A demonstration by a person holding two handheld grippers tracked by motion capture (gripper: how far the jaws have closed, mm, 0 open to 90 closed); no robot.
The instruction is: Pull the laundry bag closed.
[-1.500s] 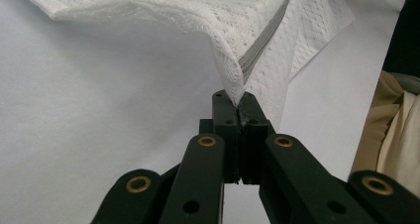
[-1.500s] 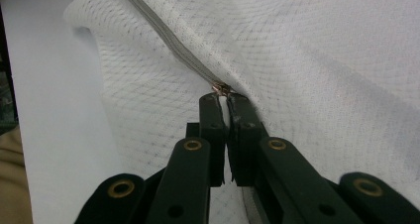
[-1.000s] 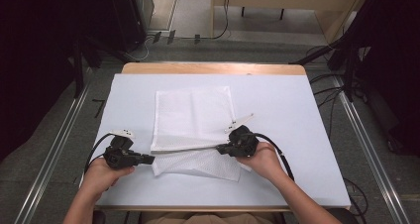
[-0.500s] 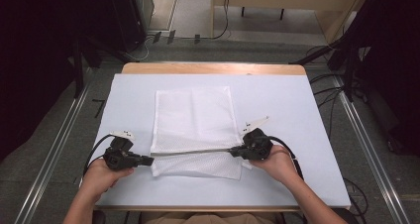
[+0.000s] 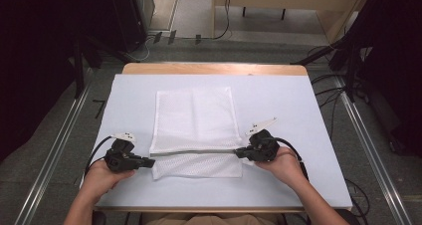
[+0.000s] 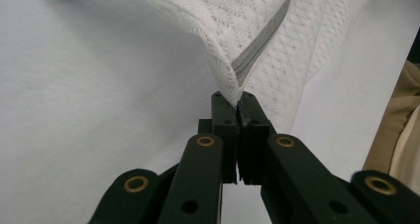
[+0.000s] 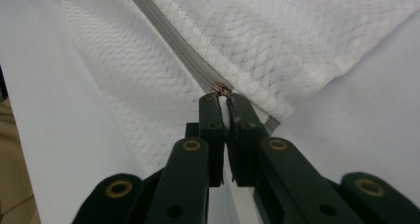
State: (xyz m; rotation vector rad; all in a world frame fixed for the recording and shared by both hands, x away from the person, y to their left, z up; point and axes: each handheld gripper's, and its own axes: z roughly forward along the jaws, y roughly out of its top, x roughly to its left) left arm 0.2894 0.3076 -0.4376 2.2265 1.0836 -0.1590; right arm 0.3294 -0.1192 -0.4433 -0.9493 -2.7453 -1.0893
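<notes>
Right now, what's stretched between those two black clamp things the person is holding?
In the high view, the grey zipper of a white mesh bag runs between the left hand-held gripper and the right hand-held gripper.

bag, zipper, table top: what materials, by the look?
Bag: white mesh fabric, likely synthetic; open knit holes show in both gripper views, matte.
Zipper: grey woven tape with a small metal-looking slider, brassy glint at the right gripper.
Table top: smooth pale sheet, matte, possibly laminate or plastic; wood-coloured edge at the far side.
</notes>
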